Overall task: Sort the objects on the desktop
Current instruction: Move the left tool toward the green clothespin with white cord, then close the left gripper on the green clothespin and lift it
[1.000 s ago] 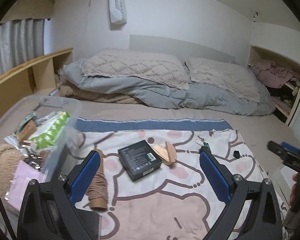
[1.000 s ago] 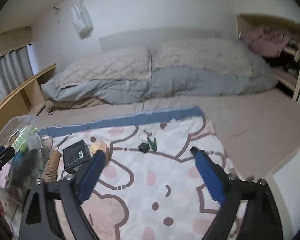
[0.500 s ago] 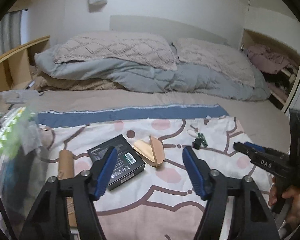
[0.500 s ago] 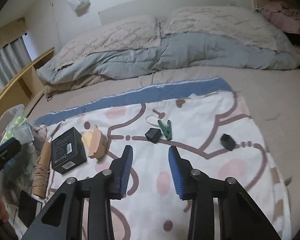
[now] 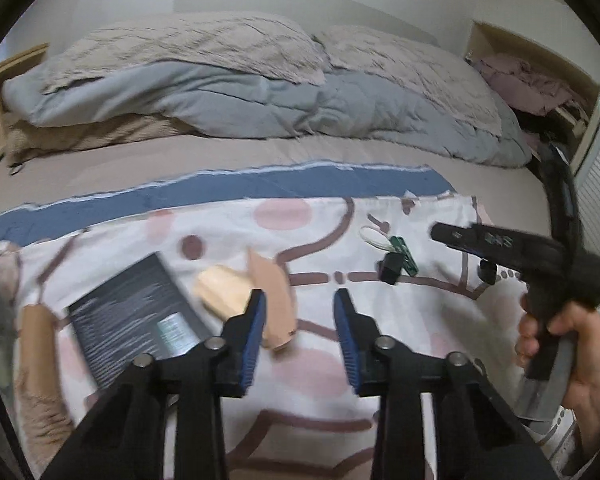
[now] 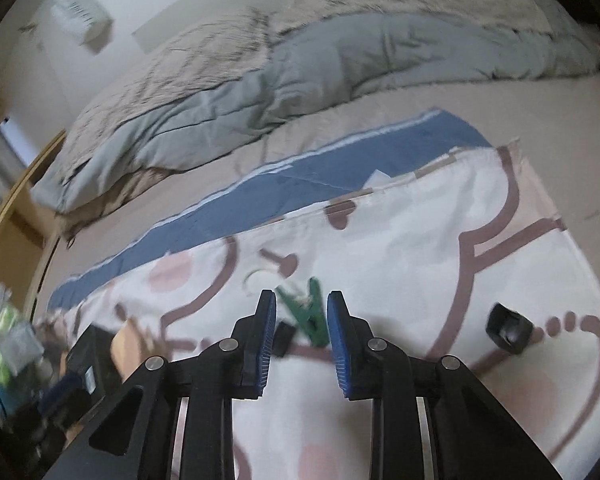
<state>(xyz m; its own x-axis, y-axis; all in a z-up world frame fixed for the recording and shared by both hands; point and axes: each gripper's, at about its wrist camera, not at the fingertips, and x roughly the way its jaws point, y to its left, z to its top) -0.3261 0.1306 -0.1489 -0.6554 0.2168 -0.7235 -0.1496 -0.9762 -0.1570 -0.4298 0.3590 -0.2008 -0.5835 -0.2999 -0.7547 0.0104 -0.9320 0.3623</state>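
Small objects lie on a cartoon-print cloth (image 5: 324, 236) spread on a bed. My left gripper (image 5: 299, 298) is open and empty, just right of a tan wooden piece (image 5: 270, 300); a black box (image 5: 136, 312) and a spool of brown twine (image 5: 36, 344) lie further left. My right gripper (image 6: 301, 300) is open and empty, its fingertips either side of a green clothespin (image 6: 306, 312), with a small black block (image 6: 283, 338) beside it. The clothespin (image 5: 402, 250) and block (image 5: 391, 267) also show in the left wrist view. Another small black piece (image 6: 508, 328) lies to the right.
Pillows and a grey duvet (image 5: 260, 92) fill the far end of the bed. A clear bin of mixed items (image 6: 4, 332) stands at the left edge. Shelves with clothes (image 5: 536, 88) are at the right. The right gripper's body and hand (image 5: 556, 312) show in the left wrist view.
Both grippers have narrowed from wide open and moved forward and down. The right one has closed in on the green clothespin; the left one has moved up beside the tan wooden piece.
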